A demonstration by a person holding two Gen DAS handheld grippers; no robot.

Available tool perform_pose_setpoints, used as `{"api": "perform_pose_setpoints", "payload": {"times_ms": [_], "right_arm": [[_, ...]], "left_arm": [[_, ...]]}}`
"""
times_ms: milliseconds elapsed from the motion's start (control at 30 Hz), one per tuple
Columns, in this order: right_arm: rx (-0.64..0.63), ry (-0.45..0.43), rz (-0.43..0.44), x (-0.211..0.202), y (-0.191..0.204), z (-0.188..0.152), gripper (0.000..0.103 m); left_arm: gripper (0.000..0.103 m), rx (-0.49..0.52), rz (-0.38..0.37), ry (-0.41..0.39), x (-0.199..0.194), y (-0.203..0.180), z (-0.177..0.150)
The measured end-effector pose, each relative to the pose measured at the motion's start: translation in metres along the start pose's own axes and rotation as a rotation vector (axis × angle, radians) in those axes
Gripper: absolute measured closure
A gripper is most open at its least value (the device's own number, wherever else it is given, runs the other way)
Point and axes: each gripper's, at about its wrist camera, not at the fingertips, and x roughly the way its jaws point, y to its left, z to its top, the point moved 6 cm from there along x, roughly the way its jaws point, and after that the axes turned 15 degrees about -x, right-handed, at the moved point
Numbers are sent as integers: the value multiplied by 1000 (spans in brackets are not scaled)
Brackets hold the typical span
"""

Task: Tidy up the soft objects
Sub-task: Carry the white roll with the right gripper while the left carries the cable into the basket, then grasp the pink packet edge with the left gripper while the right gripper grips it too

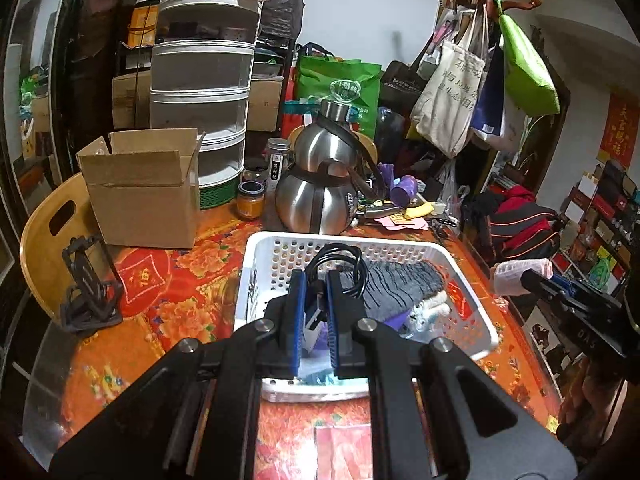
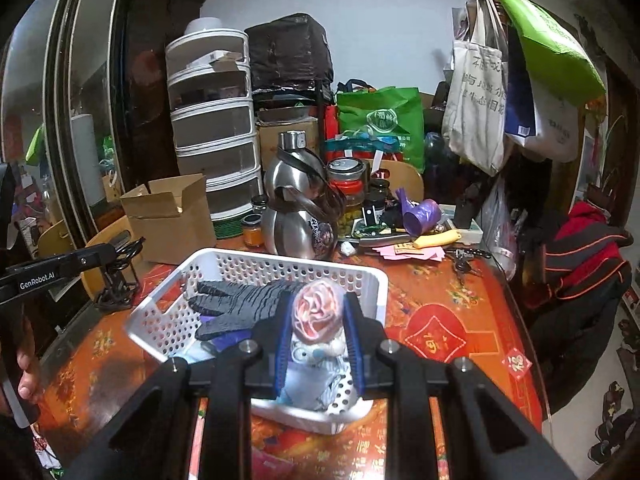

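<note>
A white perforated basket (image 1: pixel 264 264) (image 2: pixel 224 264) sits on the orange floral table. Inside lie a grey striped glove (image 1: pixel 396 284) (image 2: pixel 248 300), a purple item and light blue soft things. My left gripper (image 1: pixel 314 312) is shut on a coiled black USB cable (image 1: pixel 340 260) and holds it above the basket's near side. My right gripper (image 2: pixel 318 320) is shut on a rolled pink-and-white cloth (image 2: pixel 318 310) above the basket's near right corner. That cloth and gripper also show at the right in the left wrist view (image 1: pixel 520 274).
An open cardboard box (image 1: pixel 144 196) and a black phone stand (image 1: pixel 88 284) are left of the basket. A steel gourd-shaped flask (image 1: pixel 320 184), jars and clutter stand behind it. A wooden chair (image 1: pixel 44 240) is at the table's left edge; a coat rack with bags (image 1: pixel 480 80) is right.
</note>
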Motion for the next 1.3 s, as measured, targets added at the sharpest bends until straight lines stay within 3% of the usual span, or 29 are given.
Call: {"api": "perform_pose_setpoints", "payload": {"times_ms": [500, 767, 967, 1033, 1067, 1100, 1133, 1167, 1300], "right_arm": [[25, 93, -2, 60, -19, 9, 80], [14, 167, 30, 89, -13, -6, 80], [-24, 196, -3, 101, -8, -13, 79], [-18, 187, 10, 101, -9, -13, 78], [-12, 188, 14, 101, -9, -13, 73], [-8, 188, 16, 100, -10, -13, 66], [-6, 189, 17, 100, -10, -14, 50], [-7, 191, 14, 98, -10, -14, 39], [10, 151, 7, 86, -12, -13, 36]], "left_arm": [[94, -11, 41, 110, 71, 4, 6], [94, -5, 101, 172, 114, 14, -14], [93, -3, 117, 186, 127, 21, -23], [83, -13, 112, 179, 126, 24, -24], [76, -17, 110, 178, 124, 24, -24], [61, -17, 109, 172, 122, 24, -25], [47, -11, 113, 160, 120, 24, -25], [42, -5, 115, 148, 116, 24, -25], [38, -2, 94, 135, 104, 23, -28]]}}
